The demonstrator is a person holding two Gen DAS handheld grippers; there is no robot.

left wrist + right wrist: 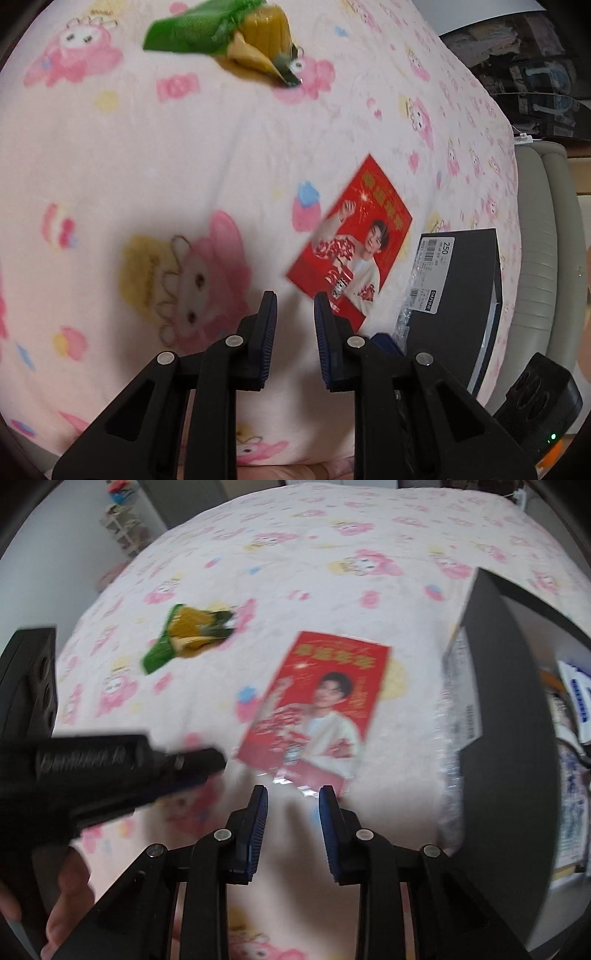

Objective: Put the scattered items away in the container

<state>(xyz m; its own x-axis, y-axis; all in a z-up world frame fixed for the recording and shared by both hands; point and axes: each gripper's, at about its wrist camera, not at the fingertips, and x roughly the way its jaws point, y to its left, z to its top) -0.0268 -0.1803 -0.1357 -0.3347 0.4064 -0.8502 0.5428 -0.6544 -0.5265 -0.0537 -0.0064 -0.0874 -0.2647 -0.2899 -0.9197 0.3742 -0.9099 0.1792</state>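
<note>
On the bed [147, 147] a printed card [351, 243] lies flat, just left of the box [465, 295], with a clear crinkly bag [406, 314] wedged between them against the box's wall. A snack packet [221, 37] lies well beyond the card, farther up the bed and to its left. In the right wrist view the left claw [199, 764] hangs left of the card, and papers sit inside the box.

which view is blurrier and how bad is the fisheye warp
Right wrist view is blurrier: the red card, green and yellow packet and left gripper smear. Left wrist view is sharper; the black box label reads clearly. Both bow the pink blanket into a dome with dark corners.
</note>
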